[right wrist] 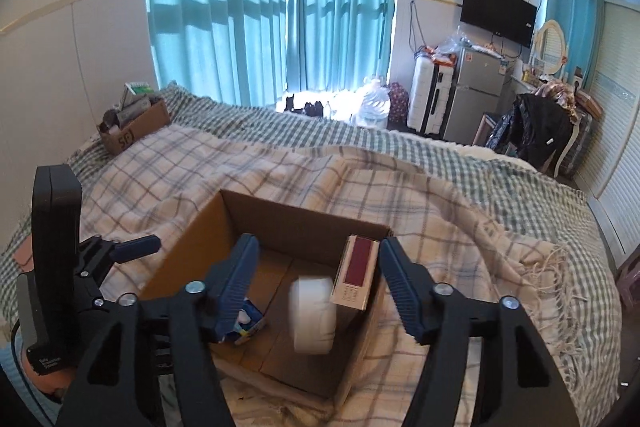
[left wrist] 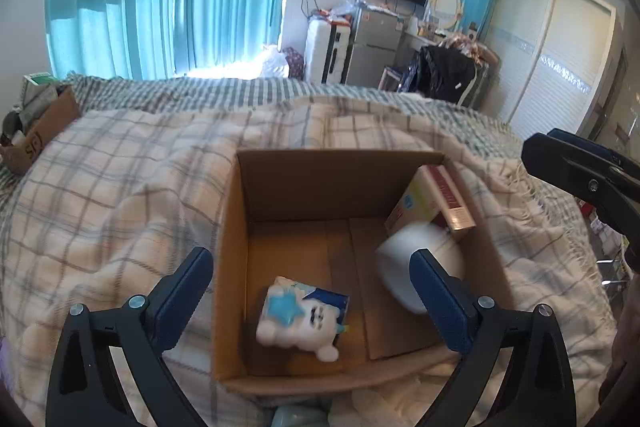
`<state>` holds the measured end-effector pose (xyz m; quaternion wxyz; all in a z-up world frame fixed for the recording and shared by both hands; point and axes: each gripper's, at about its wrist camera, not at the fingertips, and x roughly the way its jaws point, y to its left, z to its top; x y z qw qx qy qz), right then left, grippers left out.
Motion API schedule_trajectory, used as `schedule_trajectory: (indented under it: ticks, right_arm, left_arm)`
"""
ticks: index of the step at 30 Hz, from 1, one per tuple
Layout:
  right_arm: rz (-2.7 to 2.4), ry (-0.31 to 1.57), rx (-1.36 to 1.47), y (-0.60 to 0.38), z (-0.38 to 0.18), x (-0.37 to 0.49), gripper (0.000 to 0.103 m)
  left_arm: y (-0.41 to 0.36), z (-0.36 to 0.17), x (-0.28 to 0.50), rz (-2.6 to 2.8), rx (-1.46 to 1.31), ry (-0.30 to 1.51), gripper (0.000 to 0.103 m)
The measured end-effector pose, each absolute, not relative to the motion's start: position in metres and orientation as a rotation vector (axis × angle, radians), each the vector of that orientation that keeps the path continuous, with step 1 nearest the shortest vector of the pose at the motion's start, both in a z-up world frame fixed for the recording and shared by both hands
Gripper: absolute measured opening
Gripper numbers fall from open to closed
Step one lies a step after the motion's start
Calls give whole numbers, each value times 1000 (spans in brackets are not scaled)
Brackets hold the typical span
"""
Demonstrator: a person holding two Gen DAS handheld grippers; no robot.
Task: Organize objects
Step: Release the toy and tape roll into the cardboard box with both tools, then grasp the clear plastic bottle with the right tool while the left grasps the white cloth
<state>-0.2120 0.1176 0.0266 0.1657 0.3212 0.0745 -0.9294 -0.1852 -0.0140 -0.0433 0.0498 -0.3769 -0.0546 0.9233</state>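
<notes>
An open cardboard box (left wrist: 236, 267) (right wrist: 184, 251) sits on the plaid blanket. Inside lie a white and blue toy pack (left wrist: 300, 319) (right wrist: 248, 323), a blurred white roll (left wrist: 420, 263) (right wrist: 314, 315) and a cream and red carton (left wrist: 432, 203) (right wrist: 356, 271) leaning in the far right corner. My left gripper (left wrist: 312, 291) is open and empty above the box's near side. My right gripper (right wrist: 316, 279) is open and empty above the box, the white roll blurred between and below its fingers. The right gripper also shows at the right edge of the left wrist view (left wrist: 580, 175).
The bed carries a plaid blanket (left wrist: 120, 207) (right wrist: 460, 227) over a checked cover. A second cardboard box with items (left wrist: 36, 123) (right wrist: 134, 123) stands at the bed's far left. A fridge (right wrist: 476, 95), suitcase, chair with clothes and wardrobe stand beyond the bed.
</notes>
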Motion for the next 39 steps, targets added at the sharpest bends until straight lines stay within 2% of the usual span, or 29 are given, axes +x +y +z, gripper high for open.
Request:
schedule_trajectory:
  ticks: [2, 6, 11, 15, 18, 20, 21, 27, 31, 39]
  right_arm:
    - [-2664, 219, 885, 121, 44, -195, 64]
    - [-2697, 247, 827, 130, 78, -155, 76]
    - [-2713, 293, 779, 138, 105, -107, 80]
    - [-2734, 329, 747, 141, 113, -74, 93]
    - [-2747, 337, 743, 144, 112, -57, 95]
    - [-2736, 337, 744, 144, 107, -48, 98]
    - [-2733, 337, 738, 144, 106, -46, 103]
    - [-2686, 390, 728, 142, 81, -41, 103]
    - [-2624, 396, 783, 136, 47, -55, 103]
    - [-2427, 457, 1039, 106, -54, -97, 103]
  left_arm:
    - [-15, -22, -170, 2839, -1131, -159, 101]
    - [-17, 14, -135, 2878, -1065, -160, 103]
    - [-16, 51, -96, 2926, -989, -107, 103]
    - [-13, 67, -67, 2922, -952, -80, 103]
    - [-12, 68, -46, 2924, -943, -52, 103]
    - [-14, 63, -34, 2928, -959, -55, 103]
    - [-16, 59, -30, 2928, -967, -61, 103]
    - [-24, 19, -16, 2979, -1062, -83, 103]
    - [-34, -19, -18, 2997, -1149, -123, 103]
    - [-48, -86, -31, 2973, -1333, -166, 103]
